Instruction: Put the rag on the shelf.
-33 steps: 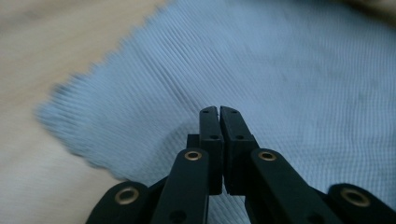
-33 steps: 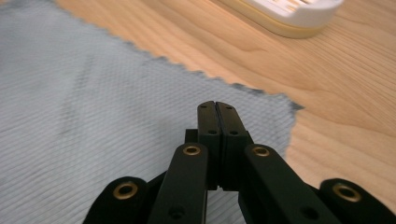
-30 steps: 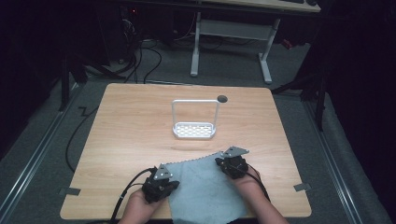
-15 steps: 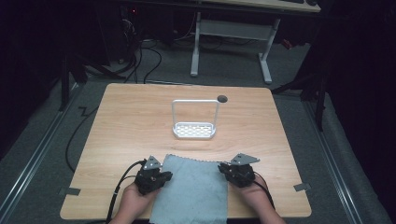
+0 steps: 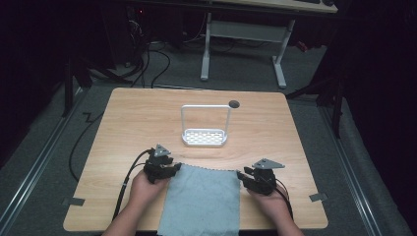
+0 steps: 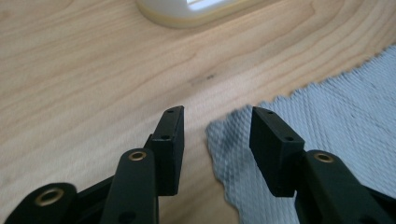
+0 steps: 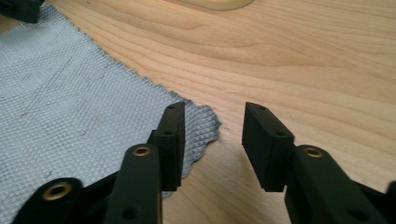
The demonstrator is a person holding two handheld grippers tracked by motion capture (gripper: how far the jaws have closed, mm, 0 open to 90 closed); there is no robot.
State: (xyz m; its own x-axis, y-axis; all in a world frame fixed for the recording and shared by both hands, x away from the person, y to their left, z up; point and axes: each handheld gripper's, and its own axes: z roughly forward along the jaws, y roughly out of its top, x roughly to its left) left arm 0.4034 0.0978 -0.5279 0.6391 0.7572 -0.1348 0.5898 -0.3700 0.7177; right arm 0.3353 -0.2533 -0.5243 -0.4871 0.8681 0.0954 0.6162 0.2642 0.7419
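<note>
Grey woven cloth (image 5: 201,199) lies flat on the desk (image 5: 128,128); both hand-held grippers (left (image 6: 215,135), right (image 7: 212,135)) have just been opening, jaws spread at its far corners.

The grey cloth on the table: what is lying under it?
Under the grey cloth only the wooden table shows, around its edges. The cloth lies flat, with no bump. Its near edge hangs over the table's front. What it covers cannot be seen.
</note>
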